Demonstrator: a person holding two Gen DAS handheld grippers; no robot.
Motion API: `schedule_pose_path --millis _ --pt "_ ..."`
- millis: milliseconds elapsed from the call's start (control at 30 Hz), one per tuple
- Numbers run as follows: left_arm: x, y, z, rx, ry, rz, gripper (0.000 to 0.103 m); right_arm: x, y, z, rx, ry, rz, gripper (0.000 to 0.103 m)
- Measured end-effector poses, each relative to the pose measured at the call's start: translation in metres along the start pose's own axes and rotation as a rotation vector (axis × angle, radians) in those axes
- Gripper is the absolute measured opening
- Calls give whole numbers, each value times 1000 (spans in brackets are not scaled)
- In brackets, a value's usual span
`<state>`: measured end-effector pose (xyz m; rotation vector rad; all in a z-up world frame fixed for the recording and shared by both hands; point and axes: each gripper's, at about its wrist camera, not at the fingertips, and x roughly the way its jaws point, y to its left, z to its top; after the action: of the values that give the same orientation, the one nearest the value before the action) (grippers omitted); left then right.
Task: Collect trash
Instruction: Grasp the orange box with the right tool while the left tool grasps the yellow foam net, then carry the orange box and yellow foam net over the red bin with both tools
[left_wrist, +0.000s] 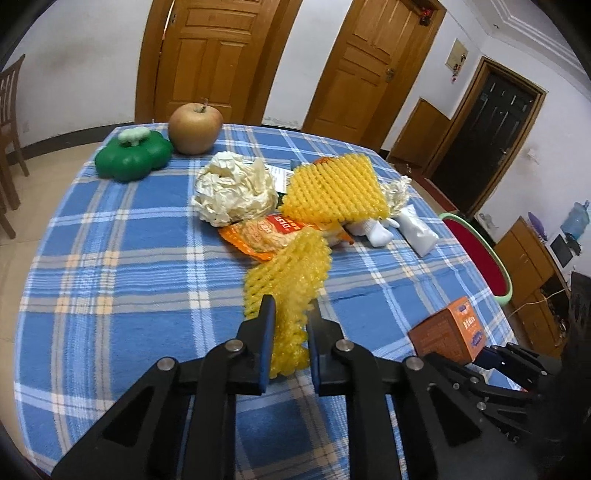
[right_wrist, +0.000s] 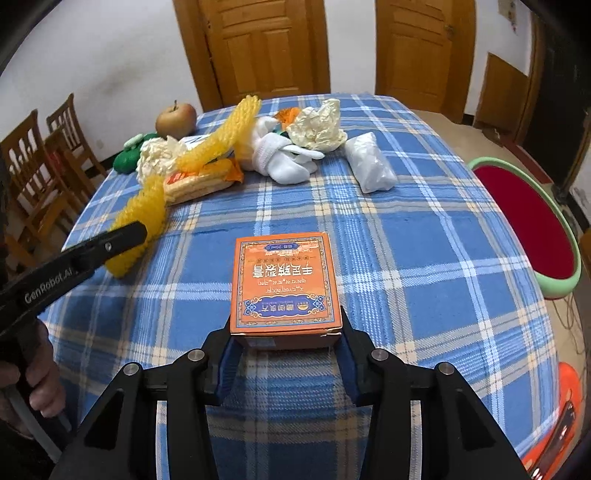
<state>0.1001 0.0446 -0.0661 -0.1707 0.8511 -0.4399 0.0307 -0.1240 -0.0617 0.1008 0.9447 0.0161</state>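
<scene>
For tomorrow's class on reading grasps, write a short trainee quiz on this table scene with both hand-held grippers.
1. True or false: the left hand-held gripper is shut on the yellow foam net.
2. What does the right hand-held gripper clamp? A) apple B) orange box C) white socks
3. Fill in: the red basin with the green rim stands ___ the table, not on it.

Key: 1 true; 2 B, the orange box; 3 beside.

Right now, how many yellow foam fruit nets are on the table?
2. One yellow foam net is pinched in the left gripper at the near side of the pile; the other foam net lies on top of the pile, behind the orange snack wrapper. More could be buried underneath.
</scene>
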Motion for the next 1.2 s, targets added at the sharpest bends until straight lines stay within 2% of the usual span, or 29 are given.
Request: schedule_pose_path --millis 100,367,533,667,967,1200 --pt "-1 -1 0 2 -3 -18 14 -1 0 -2 3 -13 5 46" --pt "-19 -14 0 4 -47 9 11 -15 -7 -6 -14 -78 25 46" --pt "-35 -28 2 2 -74 13 11 -31 -24 -6 10 -134 47 46" --pt "-44 -47 6 25 -87 -12 11 -43 -43 -5 40 -172 43 46" --pt "-46 -90 20 72 -43 -107 11 -64 -86 -7 144 -239 6 46" --pt "-35 -121 35 113 -20 -112 11 -71 -120 -5 218 -254 6 46"
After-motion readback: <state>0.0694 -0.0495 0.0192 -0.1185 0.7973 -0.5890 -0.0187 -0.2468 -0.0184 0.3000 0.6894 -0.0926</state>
